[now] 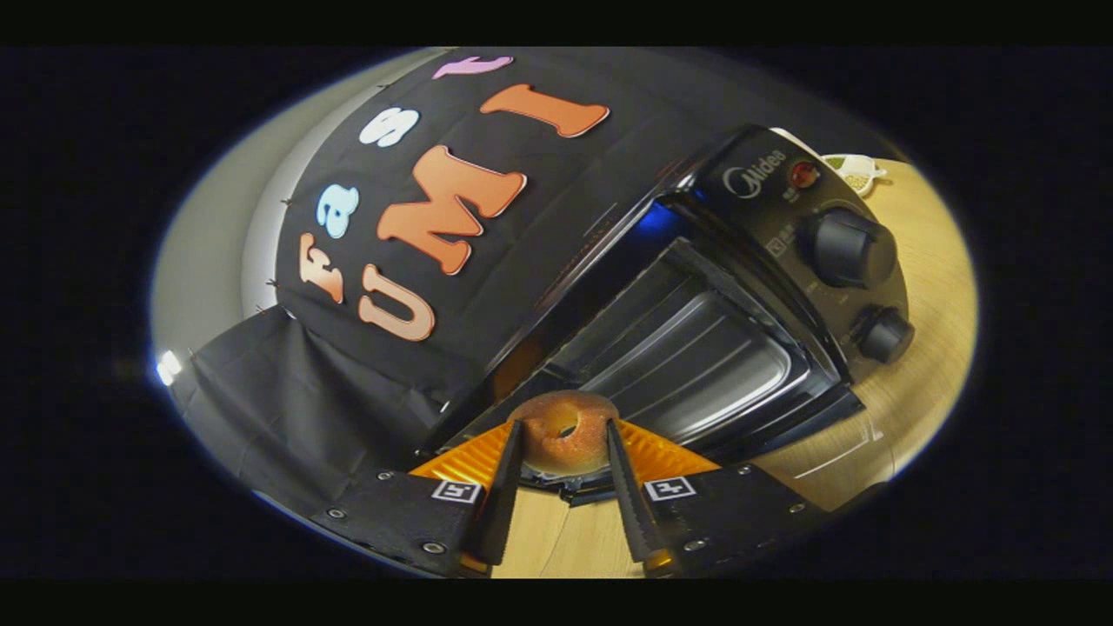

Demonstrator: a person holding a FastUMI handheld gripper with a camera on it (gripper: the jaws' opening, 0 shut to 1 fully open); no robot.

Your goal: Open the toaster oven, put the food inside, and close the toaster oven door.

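Observation:
A sugared ring doughnut [565, 432] sits between my fingers, and my gripper [564, 435] is shut on it, one finger pressing each side. Just beyond it stands the black toaster oven [783, 252], seen tilted, with its chamber open and a metal baking tray [696, 365] inside. The oven door [835, 469] lies folded down onto the table below the opening. The doughnut hangs at the front lip of the chamber, over the near end of the tray. Two black knobs [852, 248] and a red lamp sit on the oven's control panel.
The oven stands on a light wooden table [930, 287]. A small white dish [856, 172] with something greenish in it sits behind the oven's control panel. The booth's black cloth wall rises close behind and beside the oven.

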